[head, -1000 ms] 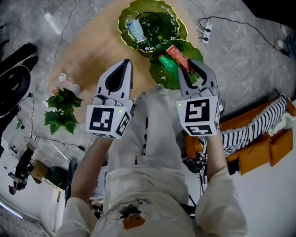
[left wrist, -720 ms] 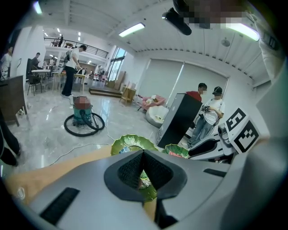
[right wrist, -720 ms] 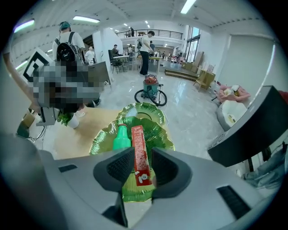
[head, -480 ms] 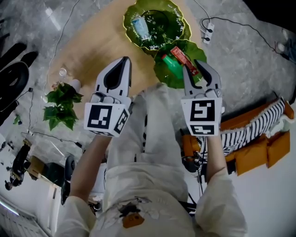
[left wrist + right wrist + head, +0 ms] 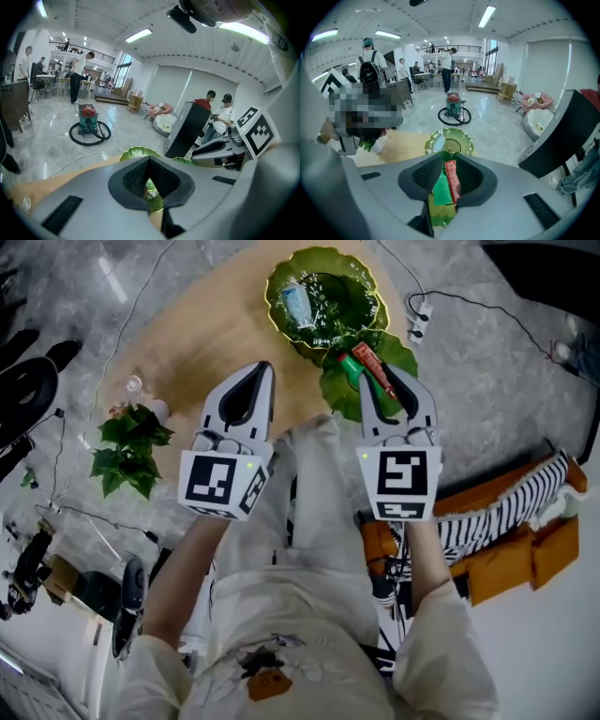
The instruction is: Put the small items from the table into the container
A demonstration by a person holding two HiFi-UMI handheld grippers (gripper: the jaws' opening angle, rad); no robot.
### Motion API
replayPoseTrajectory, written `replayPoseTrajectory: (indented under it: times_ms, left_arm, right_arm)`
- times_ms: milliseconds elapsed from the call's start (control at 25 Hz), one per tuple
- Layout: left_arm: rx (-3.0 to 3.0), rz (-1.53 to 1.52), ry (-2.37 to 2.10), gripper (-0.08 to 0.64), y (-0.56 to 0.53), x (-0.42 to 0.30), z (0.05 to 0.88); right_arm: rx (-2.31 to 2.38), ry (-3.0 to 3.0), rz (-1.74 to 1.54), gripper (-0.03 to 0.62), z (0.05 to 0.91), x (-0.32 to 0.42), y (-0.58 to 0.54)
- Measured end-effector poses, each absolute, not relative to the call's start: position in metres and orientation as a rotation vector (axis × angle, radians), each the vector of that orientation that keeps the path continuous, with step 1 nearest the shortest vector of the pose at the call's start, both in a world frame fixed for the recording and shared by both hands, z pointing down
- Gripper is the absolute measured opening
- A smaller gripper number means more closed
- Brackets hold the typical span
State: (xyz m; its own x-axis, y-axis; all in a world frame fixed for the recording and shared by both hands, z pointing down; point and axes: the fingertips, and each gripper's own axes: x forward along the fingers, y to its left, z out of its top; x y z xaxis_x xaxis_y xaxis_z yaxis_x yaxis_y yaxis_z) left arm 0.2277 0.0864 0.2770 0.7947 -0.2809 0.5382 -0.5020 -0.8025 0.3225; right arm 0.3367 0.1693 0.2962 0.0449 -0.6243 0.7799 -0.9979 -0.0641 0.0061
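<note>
- right tool (image 5: 380,379): jaws part-way and closing. A red packet (image 5: 452,180) stands between them, its edges apparently pinched near the tips. Looks like a pick off the small leaf dish (image 5: 337,395).
- left tool (image 5: 263,371): jaws together, empty, above the counter (image 5: 206,334) near its edge, apart from both dishes.
- doing it well: finish the squeeze before travelling, since a tip-only grip on thin film could slip. Carry it over the rim of the big leaf dish (image 5: 361,292) and release low, beside the blue-white sachet (image 5: 298,304) already there.
- a green item (image 5: 439,190) lies on the small dish just under the jaws; don't snag it.
- materials: the red packet is flat, glossy film. Both dishes are glossy green, scalloped and shallow. The counter is pale wood and the pads are black mesh-textured.
</note>
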Motion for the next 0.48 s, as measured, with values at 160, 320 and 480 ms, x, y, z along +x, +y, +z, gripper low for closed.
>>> replayPoseTrajectory:
  times_ms: [160, 320, 480]
  left_arm:
    - [2.537, 0.632, -0.611, 0.000, 0.082, 0.221, 0.258]
    - [2.533, 0.598, -0.632, 0.000, 0.084, 0.209, 0.235]
    - [2.532, 0.573, -0.654, 0.000, 0.087, 0.190, 0.210]
  right_arm:
    - [1.760, -1.683, 0.767, 0.080, 0.271, 0.324, 0.153]
    - [1.768, -1.737, 0.667, 0.041, 0.240, 0.305, 0.137]
    - [1.754, -1.800, 0.623, 0.018, 0.210, 0.281, 0.126]
